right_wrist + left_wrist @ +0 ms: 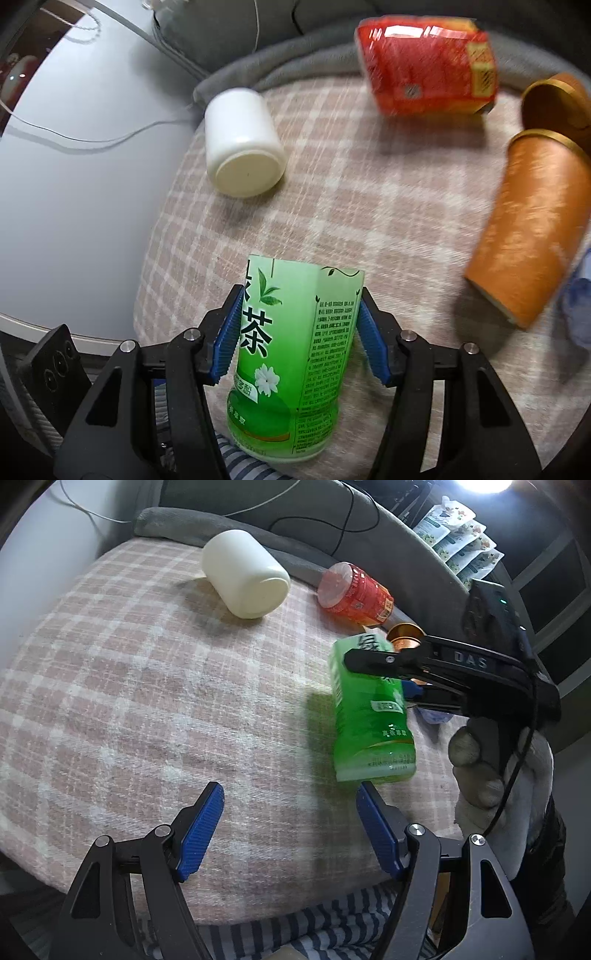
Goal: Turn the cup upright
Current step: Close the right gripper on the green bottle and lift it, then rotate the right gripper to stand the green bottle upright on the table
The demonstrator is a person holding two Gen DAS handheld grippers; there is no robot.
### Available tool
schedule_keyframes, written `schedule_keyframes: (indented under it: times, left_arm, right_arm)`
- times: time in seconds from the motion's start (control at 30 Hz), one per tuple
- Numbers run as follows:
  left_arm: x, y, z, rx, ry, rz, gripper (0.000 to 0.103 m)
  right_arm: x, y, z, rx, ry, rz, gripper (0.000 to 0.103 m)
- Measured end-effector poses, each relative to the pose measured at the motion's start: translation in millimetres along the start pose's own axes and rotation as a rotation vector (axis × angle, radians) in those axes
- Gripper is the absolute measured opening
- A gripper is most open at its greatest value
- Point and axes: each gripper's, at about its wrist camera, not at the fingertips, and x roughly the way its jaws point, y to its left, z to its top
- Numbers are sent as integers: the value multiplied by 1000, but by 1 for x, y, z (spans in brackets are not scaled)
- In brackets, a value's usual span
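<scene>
A green tea-label cup (291, 354) is held between the blue pads of my right gripper (299, 332), which is shut on it; it stands nearly upright on the plaid cloth. In the left wrist view the same green cup (373, 716) stands at the right with the right gripper (373, 664) clamped around its upper part. My left gripper (291, 830) is open and empty, low over the cloth just in front of the cup. A white cup (245, 574) lies on its side at the back; it also shows in the right wrist view (242, 144).
A red-label cup (356, 594) lies on its side at the back right, also seen in the right wrist view (428, 62). An orange tube (528, 232) lies to the right with a copper lid (554, 103) behind it. The plaid cloth (147, 701) ends at a grey cushion (221, 524).
</scene>
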Motion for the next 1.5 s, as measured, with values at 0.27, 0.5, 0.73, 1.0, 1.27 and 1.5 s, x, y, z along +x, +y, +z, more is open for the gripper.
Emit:
schedule_keyframes:
  times: [0.27,0.5,0.73,1.0,1.27,1.5]
  left_arm:
    - [1,-10,3,14,-11,-18,73]
    - [0,-16,1,18,-13,-25,73]
    - [-3,-21,-1,40,-32,-1,73]
    - [-3,-25,-1,48,-31,-5,73]
    - [-3,-29,-3,58,-29,-7,73]
    - [-4,-35,-5,70,-41,-2,73]
  right_arm:
    - [-42,5,-9,-120,-218,-149,61]
    - [-52,14,-14,-204,-348,-227,61]
    - [-53,21,-28,-254,-403,-266,61]
    - [-57,36,-43,-321,-416,-308,61]
    - [-64,38,-55,-318,-414,-308,61]
    - [-69,38,-63,-307,-416,-302,61]
